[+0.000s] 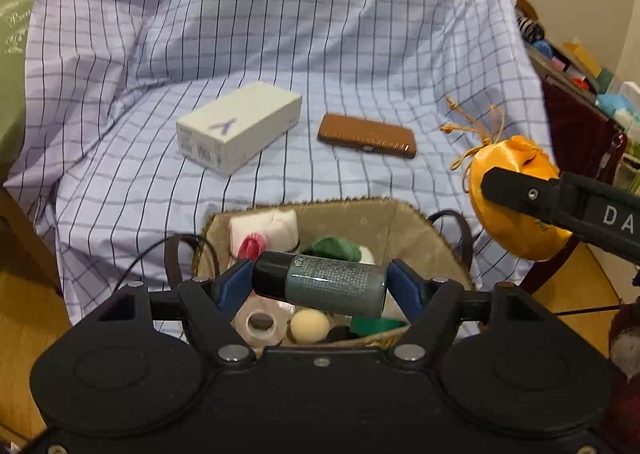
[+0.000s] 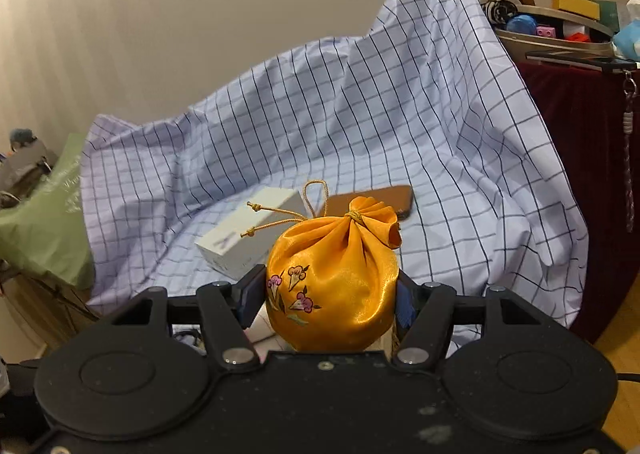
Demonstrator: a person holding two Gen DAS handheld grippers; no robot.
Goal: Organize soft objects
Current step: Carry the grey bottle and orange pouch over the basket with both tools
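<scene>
Two grippers, both loaded: the left gripper [image 1: 320, 286] clamps a grey-green bottle [image 1: 334, 285] crosswise between its jaws above the basket [image 1: 400, 222]; the right gripper [image 2: 326, 294] squeezes an orange drawstring pouch [image 2: 334, 286] between its jaws.

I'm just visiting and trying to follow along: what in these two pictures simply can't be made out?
- Basket contents, left wrist view: partly hidden by the bottle in the left tongs.
- Bottle label: print too small to read.
- Orange pouch contents, right wrist view: drawn shut by its cord.
- Brown case: mostly behind the pouch.
- Right tongs, left wrist view: cut off by the edge.
</scene>
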